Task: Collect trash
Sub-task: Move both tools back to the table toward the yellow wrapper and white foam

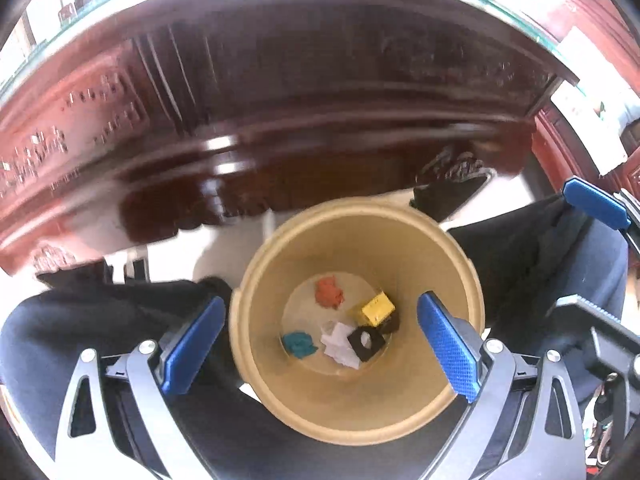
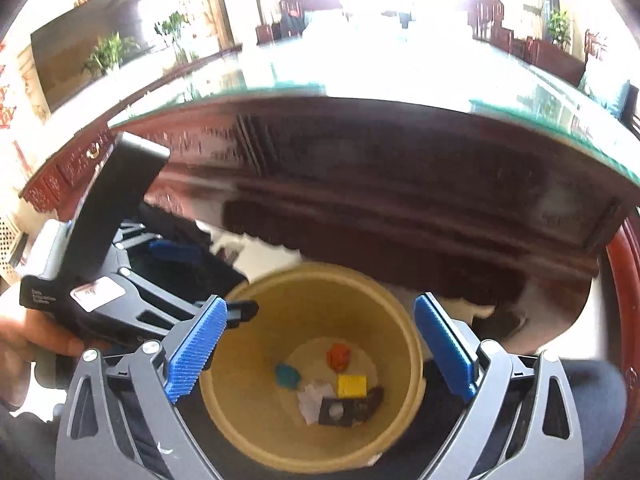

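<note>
A tan round bin [image 1: 256, 280] stands on the floor below both grippers; it also shows in the right wrist view [image 2: 248, 360]. At its bottom lie an orange crumpled scrap [image 1: 329, 293], a yellow block [image 1: 377, 309], a teal scrap [image 1: 298, 345], white crumpled paper [image 1: 340, 345] and a black piece with a hole [image 1: 366, 343]. My left gripper [image 1: 320, 344] is open and empty above the bin. My right gripper [image 2: 320, 352] is open and empty above it too. The left gripper's body [image 2: 100, 292] shows at the left of the right wrist view.
A dark red carved wooden table with a glass top [image 2: 360, 168] rises just behind the bin. The person's dark-trousered legs [image 1: 100, 320] flank the bin. The other gripper's blue finger [image 1: 596, 202] shows at right. Chairs and plants stand far back.
</note>
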{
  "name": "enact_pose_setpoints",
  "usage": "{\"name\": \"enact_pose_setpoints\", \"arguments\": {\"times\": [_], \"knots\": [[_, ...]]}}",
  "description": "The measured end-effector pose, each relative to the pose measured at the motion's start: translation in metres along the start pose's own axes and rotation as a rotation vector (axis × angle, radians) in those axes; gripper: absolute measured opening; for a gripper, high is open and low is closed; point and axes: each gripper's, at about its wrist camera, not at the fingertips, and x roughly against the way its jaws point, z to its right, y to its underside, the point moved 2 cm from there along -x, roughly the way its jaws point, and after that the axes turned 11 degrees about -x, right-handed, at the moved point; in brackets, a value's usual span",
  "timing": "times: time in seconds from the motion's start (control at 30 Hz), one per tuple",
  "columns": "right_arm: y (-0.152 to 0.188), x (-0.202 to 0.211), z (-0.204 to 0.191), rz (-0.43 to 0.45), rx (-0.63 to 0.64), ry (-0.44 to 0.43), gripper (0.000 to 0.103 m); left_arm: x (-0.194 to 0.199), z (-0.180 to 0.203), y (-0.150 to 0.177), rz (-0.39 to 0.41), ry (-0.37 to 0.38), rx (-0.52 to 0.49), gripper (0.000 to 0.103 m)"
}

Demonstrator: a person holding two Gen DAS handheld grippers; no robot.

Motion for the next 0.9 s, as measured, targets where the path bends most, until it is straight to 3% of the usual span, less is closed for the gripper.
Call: {"name": "enact_pose_setpoints", "arguments": {"times": [0.2,0.53,0.73,0.9], "knots": [[-0.042,0.012,0.003,0.109,0.021,0.024,0.094,0.031,-0.017,-0.043,0.103,-0.031,0.010,0.097],[-0.137,0.011,0.020,0.203,0.013,0.076,0.095,0.076,-0.069,-0.150,0.297,-0.109,0.095,0.099],[-0.203,-0.003,0.039,0.261,-0.026,0.116,0.095,0.067,-0.097,-0.232,0.348,-0.091,0.157,0.099],[-0.238,-0.024,0.062,0.253,-0.088,0.111,0.095,0.045,-0.115,-0.305,0.350,-0.128,0.165,0.099]]}}
